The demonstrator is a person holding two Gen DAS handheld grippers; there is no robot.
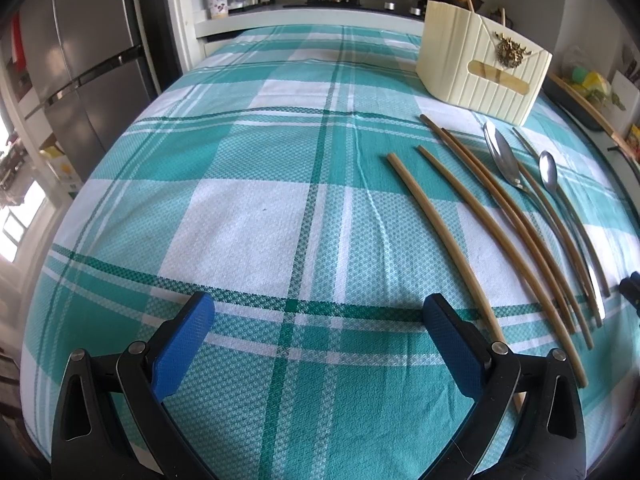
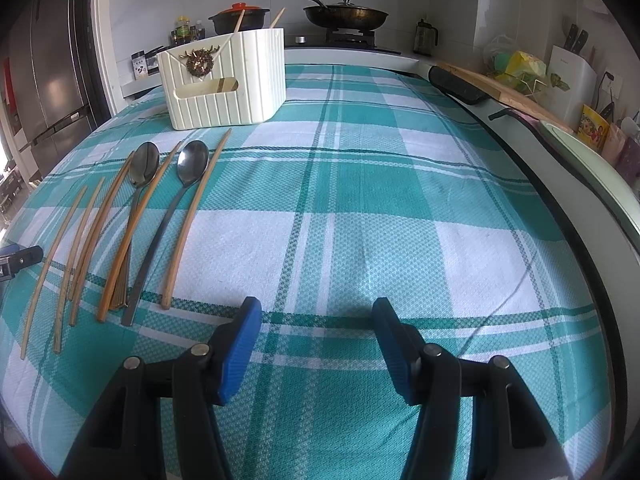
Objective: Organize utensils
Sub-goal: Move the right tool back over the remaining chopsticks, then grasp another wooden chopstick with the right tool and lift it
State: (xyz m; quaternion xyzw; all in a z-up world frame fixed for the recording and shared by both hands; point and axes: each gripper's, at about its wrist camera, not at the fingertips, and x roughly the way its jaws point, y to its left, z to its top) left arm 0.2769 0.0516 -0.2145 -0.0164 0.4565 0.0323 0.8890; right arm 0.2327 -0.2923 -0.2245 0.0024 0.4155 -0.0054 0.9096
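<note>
**Both grippers empty over the cloth, utensils laid out between them**

From my left hand-held gripper [image 1: 316, 312] I see blue pads [image 1: 182, 344] spread wide with only the teal plaid cloth [image 1: 248, 208] of the counter between them. To its right lie the bamboo chopsticks [image 1: 486, 264] in a loose fan, two metal spoons [image 1: 505, 158] among them, bowls pointing far. The cream utensil holder [image 1: 478, 68] stands beyond them, two sticks already poking from its top. Nothing blocks the way to the utensils.

From my right hand-held gripper [image 2: 316, 312], also standing open and holding nothing, the same chopsticks [image 2: 188, 224] and spoons [image 2: 192, 162] sit to the left, the holder [image 2: 228, 80] at the far left. One spoon handle is partly covered by a chopstick lying across it.

Far off are a fridge [image 1: 80, 60], a clay pot [image 2: 239, 18] and a pan [image 2: 346, 16] on the stove. At the right edge, a cutting board [image 2: 500, 88] and cluttered packets are too distorted to read.
</note>
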